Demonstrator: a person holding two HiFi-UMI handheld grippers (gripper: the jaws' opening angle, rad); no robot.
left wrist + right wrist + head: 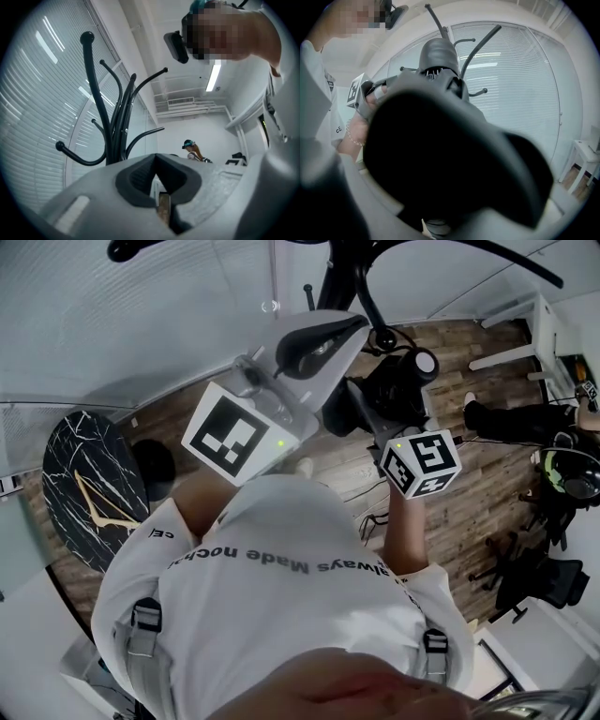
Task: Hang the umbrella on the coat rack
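Observation:
The folded black umbrella (389, 395) is held out in front of my chest, its round pale end cap (427, 362) pointing away. My right gripper (392, 423) is shut on its bulky body. In the right gripper view the umbrella (450, 154) fills nearly the whole picture and hides the jaws. My left gripper (323, 341) is raised beside it on the left, its jaws shut with nothing seen between the pads (136, 180). The black coat rack (112, 126) with curved, ball-tipped hooks stands just ahead, and one hook (367, 306) hangs above the umbrella.
A window wall with white blinds (42, 93) curves behind the rack. A round black marble table (84, 488) stands at the left. A seated person (516, 418), a white table (525, 324) and an office chair (548, 577) are at the right. Another person (192, 147) stands far off.

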